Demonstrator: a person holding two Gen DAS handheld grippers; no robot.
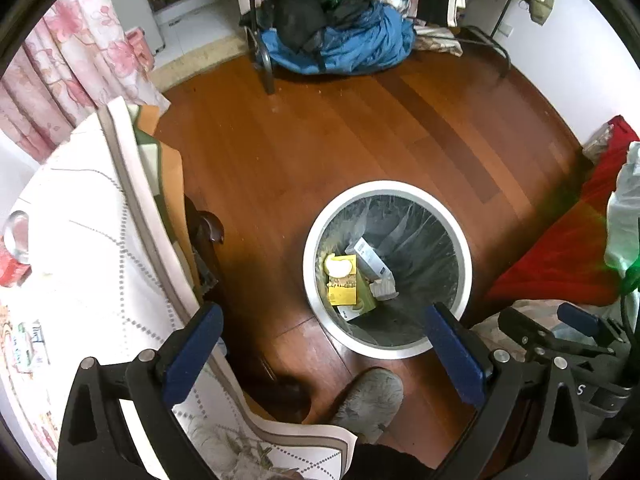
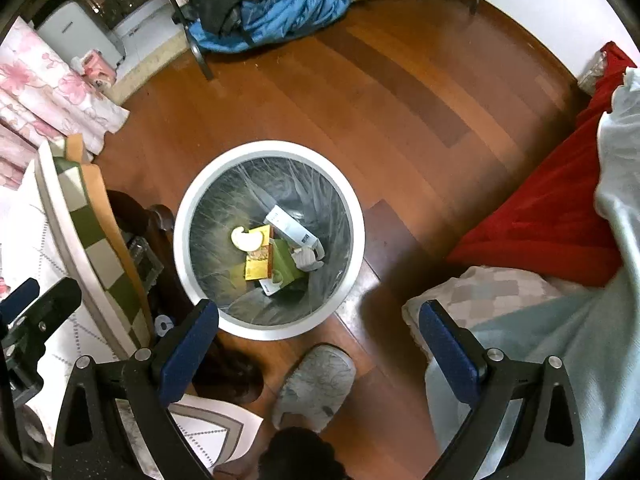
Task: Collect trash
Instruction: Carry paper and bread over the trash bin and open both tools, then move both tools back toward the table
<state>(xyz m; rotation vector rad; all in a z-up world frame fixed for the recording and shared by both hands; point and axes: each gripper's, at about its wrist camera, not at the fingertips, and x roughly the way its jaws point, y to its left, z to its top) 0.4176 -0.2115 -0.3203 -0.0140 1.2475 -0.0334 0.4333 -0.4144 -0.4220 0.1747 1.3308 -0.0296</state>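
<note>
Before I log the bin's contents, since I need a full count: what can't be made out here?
- Items under the yellow carton in the trash bin: covered by the pile, both views.
- Print on the white box: too small.
- Tabletop items: cut off by the left wrist view's edge.
- Slipper's wearer: out of frame.
- Both hand-held grippers, left and right, are open and empty.

Bin (image 2: pixel 269 332) on floor (image 2: pixel 400 100), cartons (image 2: pixel 260 264) inside; table (image 2: pixel 72 216) left, slipper (image 2: pixel 316 388) before, bed (image 2: pixel 540 216) right.
</note>
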